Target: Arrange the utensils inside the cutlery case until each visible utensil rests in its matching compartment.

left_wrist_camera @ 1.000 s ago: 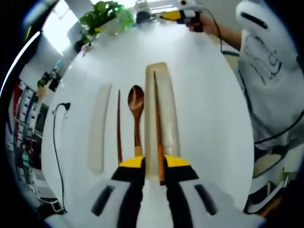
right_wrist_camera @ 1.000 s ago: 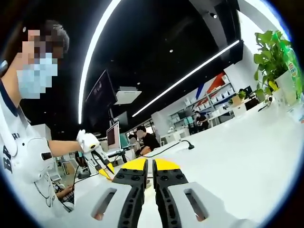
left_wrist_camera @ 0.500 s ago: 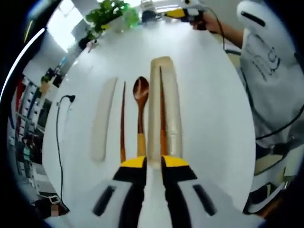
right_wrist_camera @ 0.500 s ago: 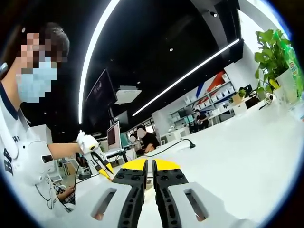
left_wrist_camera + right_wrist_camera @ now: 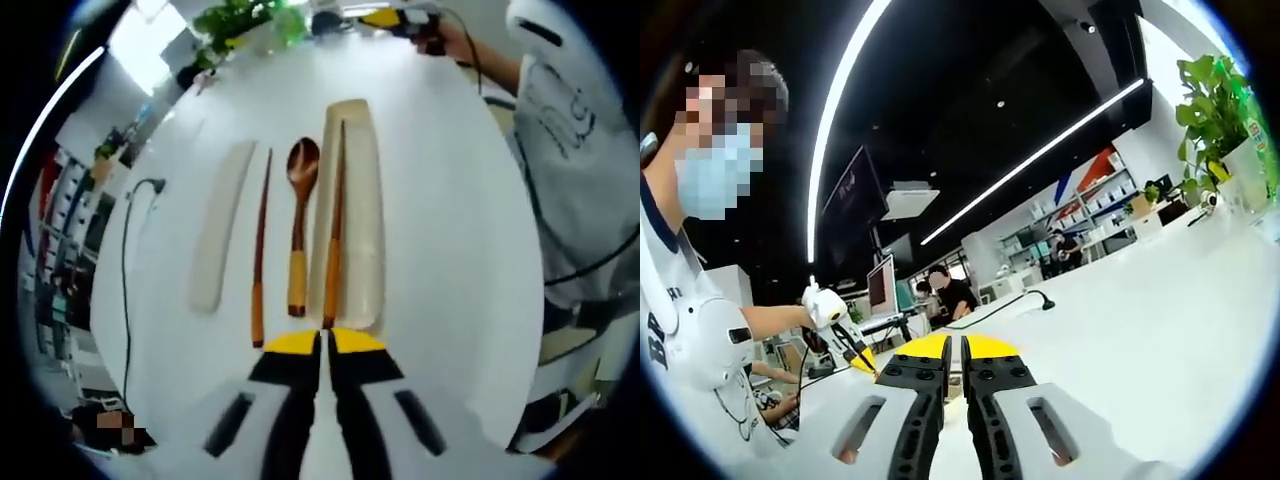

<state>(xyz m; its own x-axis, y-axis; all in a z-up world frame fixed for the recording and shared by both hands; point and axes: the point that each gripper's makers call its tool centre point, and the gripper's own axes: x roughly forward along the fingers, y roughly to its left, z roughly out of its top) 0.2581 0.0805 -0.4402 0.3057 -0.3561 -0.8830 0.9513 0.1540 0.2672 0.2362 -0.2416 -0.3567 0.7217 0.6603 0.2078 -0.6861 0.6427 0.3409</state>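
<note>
The long beige case base (image 5: 362, 210) lies on the white table (image 5: 440, 220). One dark wooden chopstick (image 5: 335, 220) rests in it along its left side. A wooden spoon (image 5: 298, 235) lies on the table just left of the case, bowl pointing away. Left of the spoon lies a second chopstick (image 5: 260, 240), then the beige case lid (image 5: 222, 225). My left gripper (image 5: 322, 342) is shut and empty, just short of the case's near end. My right gripper (image 5: 955, 350) is shut with nothing in it and hovers over the table; it also appears as the right gripper (image 5: 392, 17) at the far edge.
A person in a white shirt (image 5: 575, 150) stands along the table's right side. A potted plant (image 5: 235, 20) sits at the far edge, and a black cable (image 5: 128, 260) runs along the left. The left gripper (image 5: 845, 340) shows in the right gripper view.
My left gripper's jaws have closed and it has drawn back from the case. The chopstick that lay between them now rests in the case. The right gripper has barely moved.
</note>
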